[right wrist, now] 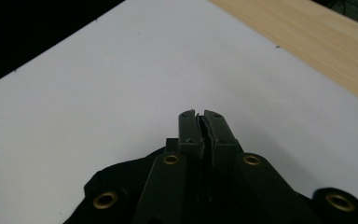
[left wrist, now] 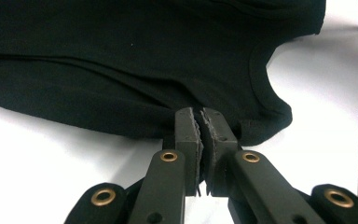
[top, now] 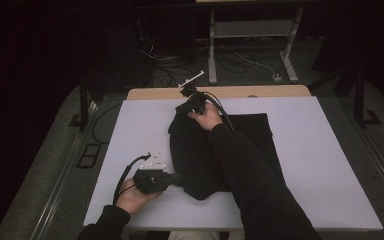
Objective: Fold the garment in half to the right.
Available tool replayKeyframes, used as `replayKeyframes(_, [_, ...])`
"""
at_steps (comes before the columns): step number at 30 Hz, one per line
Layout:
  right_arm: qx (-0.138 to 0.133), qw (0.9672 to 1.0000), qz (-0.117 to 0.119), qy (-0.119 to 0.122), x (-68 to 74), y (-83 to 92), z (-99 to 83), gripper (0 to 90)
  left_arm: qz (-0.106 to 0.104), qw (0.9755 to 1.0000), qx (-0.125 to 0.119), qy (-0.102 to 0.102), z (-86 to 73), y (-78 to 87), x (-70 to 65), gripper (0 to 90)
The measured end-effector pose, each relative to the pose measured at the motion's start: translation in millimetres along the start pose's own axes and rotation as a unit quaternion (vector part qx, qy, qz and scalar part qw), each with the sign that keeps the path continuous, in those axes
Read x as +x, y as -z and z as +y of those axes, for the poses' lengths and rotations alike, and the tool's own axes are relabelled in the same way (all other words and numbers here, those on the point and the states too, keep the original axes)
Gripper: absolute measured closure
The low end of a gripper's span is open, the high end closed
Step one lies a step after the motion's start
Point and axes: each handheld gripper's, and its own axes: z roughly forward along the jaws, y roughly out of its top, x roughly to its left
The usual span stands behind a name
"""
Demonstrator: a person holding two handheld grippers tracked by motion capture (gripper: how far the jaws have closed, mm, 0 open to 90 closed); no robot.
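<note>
A black shirt [top: 195,155] lies on the white board [top: 320,150] in the middle of the table. My left gripper [top: 179,179] is at the shirt's near left edge. In the left gripper view it [left wrist: 201,115] is shut on the hem of the shirt [left wrist: 121,60], beside the curved neck opening. My right gripper [top: 185,104] is at the shirt's far end, where the cloth rises up to it. In the right gripper view it [right wrist: 199,116] is shut, with a fold of the shirt [right wrist: 116,179] hanging under the jaws above the board [right wrist: 98,93].
The person's right forearm [top: 250,170] reaches across the shirt. A strip of wooden tabletop [top: 155,93] borders the board's far side. Beyond it, a metal stand [top: 250,30] and cables [top: 240,60] are on the floor. Bare board lies left and right of the shirt.
</note>
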Motion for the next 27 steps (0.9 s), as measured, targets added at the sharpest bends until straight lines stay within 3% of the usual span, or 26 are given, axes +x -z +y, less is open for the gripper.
replayKeyframes(8, [-0.018, 0.9998, -0.002, -0.012, -11.0, 20.6, -2.9, 85.3, 0.003, 0.9998, -0.016, -0.007, 13.3, 7.3, -0.7, 84.5])
replayKeyframes(27, [-0.04, 0.9991, -0.014, -0.008, -21.0, 55.6, -4.0, 85.4, -0.012, 0.9991, -0.015, -0.037, 40.0, 2.4, -10.2, 84.6])
